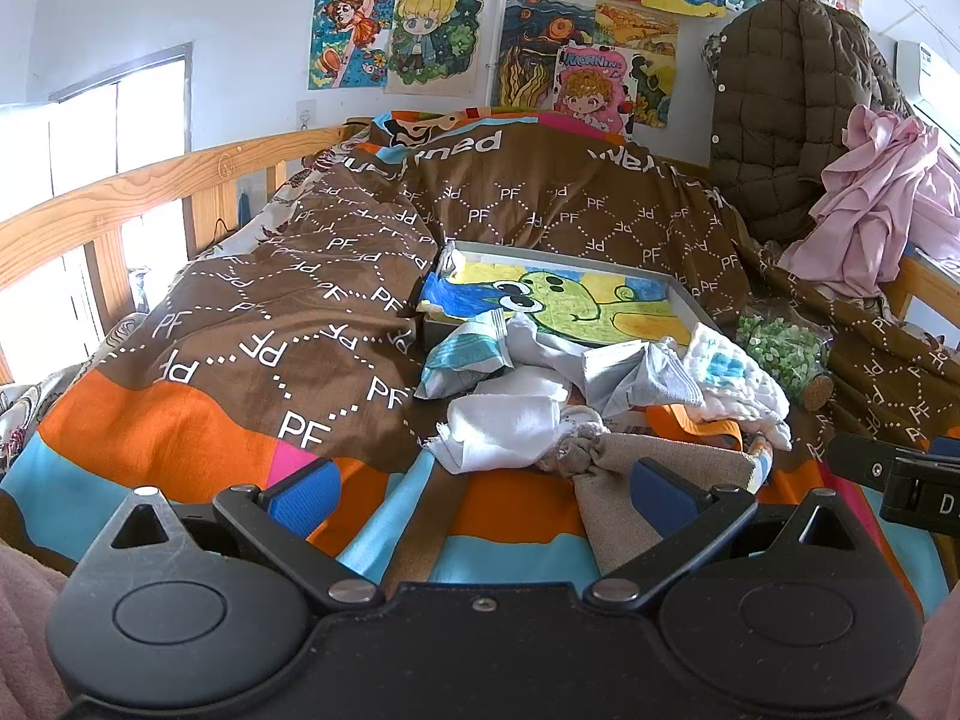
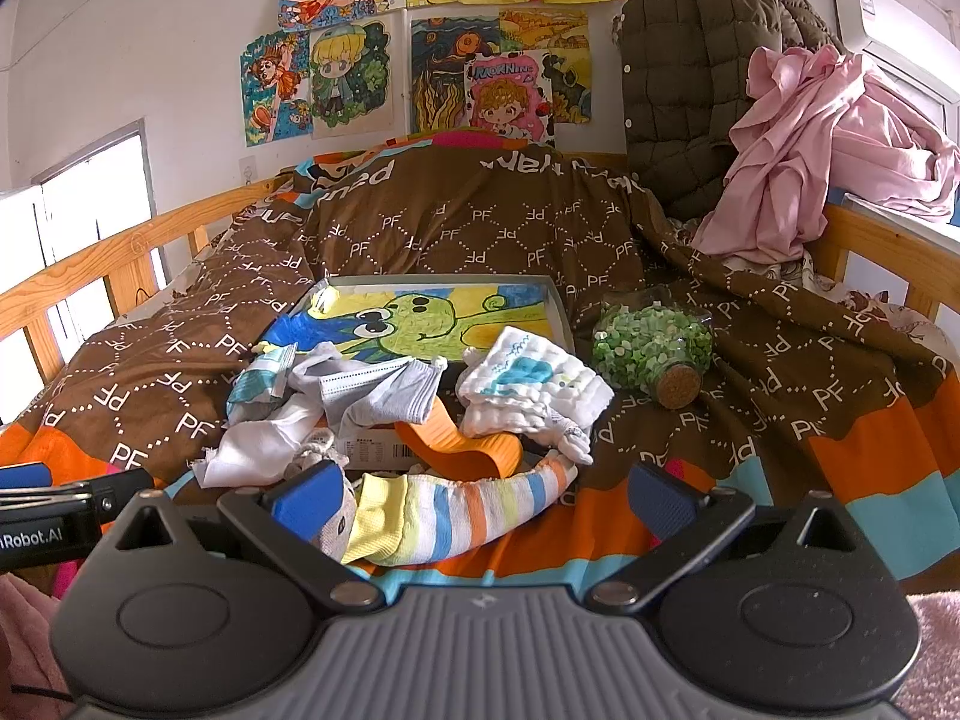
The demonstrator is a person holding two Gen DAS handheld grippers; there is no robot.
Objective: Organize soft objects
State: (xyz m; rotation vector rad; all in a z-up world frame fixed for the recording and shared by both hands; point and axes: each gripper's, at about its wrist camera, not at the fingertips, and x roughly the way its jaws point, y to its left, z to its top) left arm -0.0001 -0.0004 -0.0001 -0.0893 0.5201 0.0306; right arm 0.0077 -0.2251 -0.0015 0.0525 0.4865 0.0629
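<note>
- The left tongs (image 1: 480, 498) are open wide, low over the bed (image 1: 240, 312), with a knotted tan cloth (image 1: 624, 468) just in front.
- The right tongs (image 2: 480, 501) are open too, and a striped sock (image 2: 474, 510) lies between the fingers.
- The pile of soft cloths (image 2: 360, 396) sits by a tray (image 2: 558, 306) with a frog picture.
- A jar of green bits (image 2: 651, 348) lies beside it.

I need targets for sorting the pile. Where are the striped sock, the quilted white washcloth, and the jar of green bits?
striped sock (image 2: 474, 513): right wrist view, middle of its striped leg.
quilted white washcloth (image 2: 534, 387): right wrist view, its top face.
jar of green bits (image 2: 651, 345): right wrist view, its glass side.
</note>
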